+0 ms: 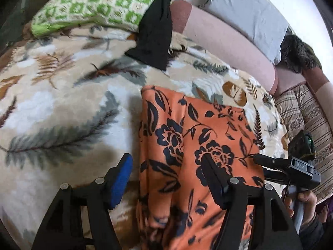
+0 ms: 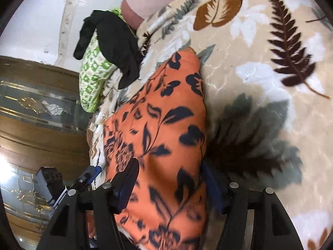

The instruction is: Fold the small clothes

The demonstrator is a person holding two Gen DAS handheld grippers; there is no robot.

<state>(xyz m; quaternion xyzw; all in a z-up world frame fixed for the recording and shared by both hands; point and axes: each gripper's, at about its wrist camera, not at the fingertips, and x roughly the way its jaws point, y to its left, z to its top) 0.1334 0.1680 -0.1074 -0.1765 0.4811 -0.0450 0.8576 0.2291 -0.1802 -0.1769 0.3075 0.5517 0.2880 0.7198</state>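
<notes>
we note the left gripper [image 1: 168, 185], black frame with blue pads, standing with its jaws apart above the bed; one blue pad [image 1: 121, 182] hangs over the blanket clear of any cloth, the other finger lies over the garment, and we see no pinch on the fabric. below and between the fingers runs the orange satin garment with dark navy flower print [image 1: 187, 145], folded into a long strip that lies flat on the blanket, its far end squared off towards the pillows.

we note the right gripper [image 2: 170, 185], same build, jaws likewise spread; the orange strip passes between its fingers, but the pads stand off to either side and do not press it. in the left wrist view this gripper shows at the right edge, with a hand [image 1: 303, 204] around its handle.

under everything lies the cream plush blanket with grey, brown and white leaf pattern [image 1: 62, 108], covering the bed. at the far side of it sits a green and white patterned knit piece [image 1: 93, 6], with a black crumpled cloth [image 1: 156, 29] draped partly over its edge and onto the blanket. beyond these we see a long pale pink bolster [image 1: 229, 41], a grey pillow [image 1: 249, 14] behind it, and a striped beige quilt [image 1: 301, 114] to the right. the right wrist view shows a brown wooden cabinet with mirrored panels [image 2: 41, 125] beside the bed.
</notes>
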